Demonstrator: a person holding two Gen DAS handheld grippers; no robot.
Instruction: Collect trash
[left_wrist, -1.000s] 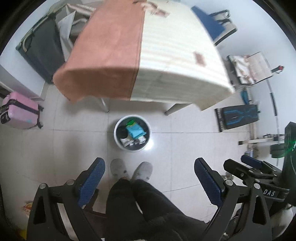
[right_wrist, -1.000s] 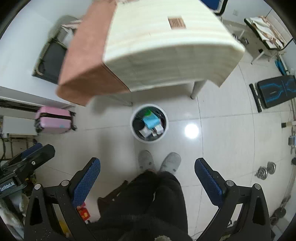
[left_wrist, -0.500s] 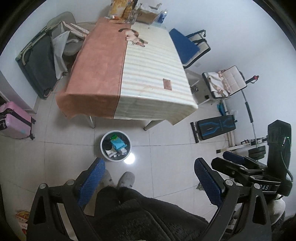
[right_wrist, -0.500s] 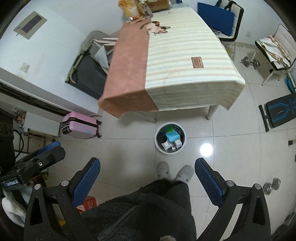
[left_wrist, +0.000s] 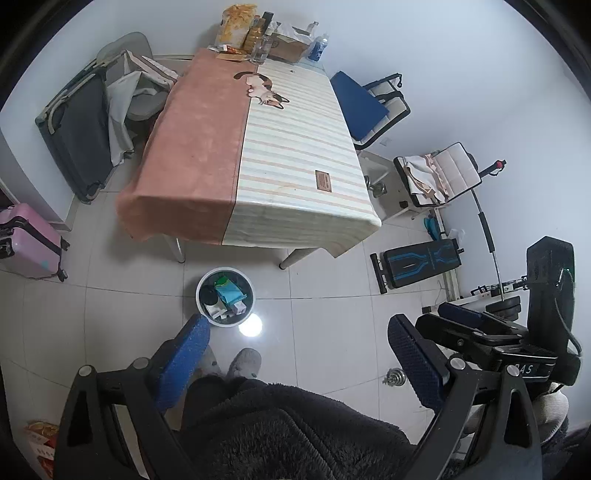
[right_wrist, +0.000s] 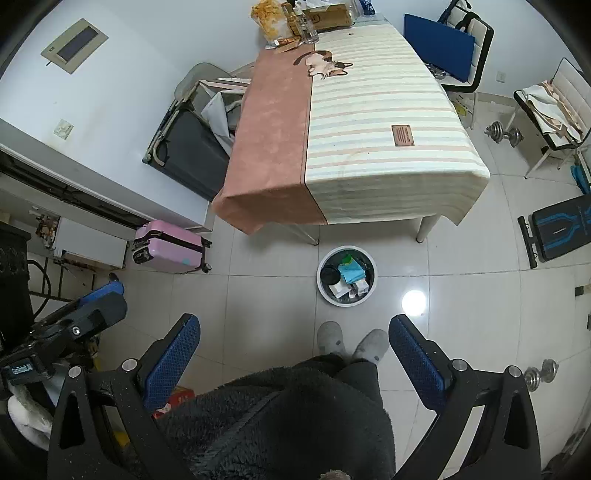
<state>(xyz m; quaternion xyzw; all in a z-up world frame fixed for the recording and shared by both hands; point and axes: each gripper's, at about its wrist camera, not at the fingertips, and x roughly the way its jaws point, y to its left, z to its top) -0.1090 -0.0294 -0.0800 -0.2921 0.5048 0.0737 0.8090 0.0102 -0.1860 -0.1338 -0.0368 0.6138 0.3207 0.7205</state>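
A round white trash bin (left_wrist: 226, 302) stands on the tiled floor in front of the table; it also shows in the right wrist view (right_wrist: 347, 276). It holds a blue packet, small boxes and a black item. My left gripper (left_wrist: 299, 350) is open and empty, high above the floor. My right gripper (right_wrist: 295, 350) is open and empty, also held high. The table (left_wrist: 258, 155) has a pink and striped cloth; bottles, bags and a cardboard box stand at its far end (right_wrist: 306, 18).
A pink suitcase (right_wrist: 170, 251) and a dark suitcase (left_wrist: 77, 133) stand left of the table. Chairs (left_wrist: 373, 107), a folded bench (left_wrist: 417, 264) and dumbbells (right_wrist: 504, 133) stand to the right. The person's legs and slippers (right_wrist: 351, 341) are below the grippers.
Both grippers have risen and drawn back from the bin, so the whole table and its far end now show. Both stay open and empty.
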